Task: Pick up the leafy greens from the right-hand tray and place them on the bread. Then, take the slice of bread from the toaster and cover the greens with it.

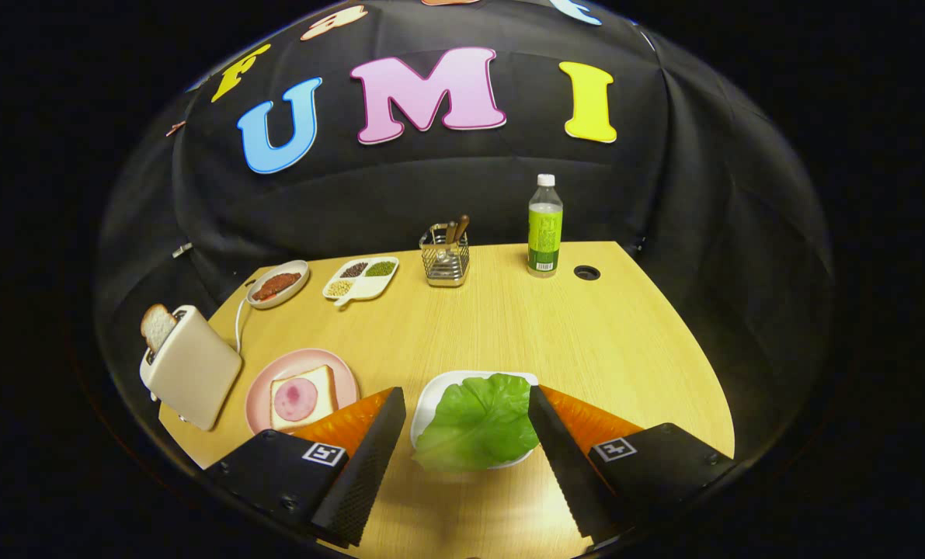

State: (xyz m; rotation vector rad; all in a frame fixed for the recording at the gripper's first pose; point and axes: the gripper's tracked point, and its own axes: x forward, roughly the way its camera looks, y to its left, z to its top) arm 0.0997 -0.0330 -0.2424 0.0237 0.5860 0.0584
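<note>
Between my spread fingers, the leafy greens (478, 423) sit on the white tray (431, 396); gripper (467, 446) is open, nothing held. Leaf looks light, floppy, probably tears easily. I'd pinch the near edge overhanging the tray, gently, then carry to the bread (303, 398).

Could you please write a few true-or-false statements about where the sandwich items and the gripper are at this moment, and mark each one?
1. The lettuce leaf lies on the white tray, between the open fingers of the gripper. True.
2. A bread slice stands in the toaster. True.
3. The pink plate holds bare bread. False: a ham slice lies on the plated bread.
4. The bottle lies on its side. False: it stands upright.
</note>
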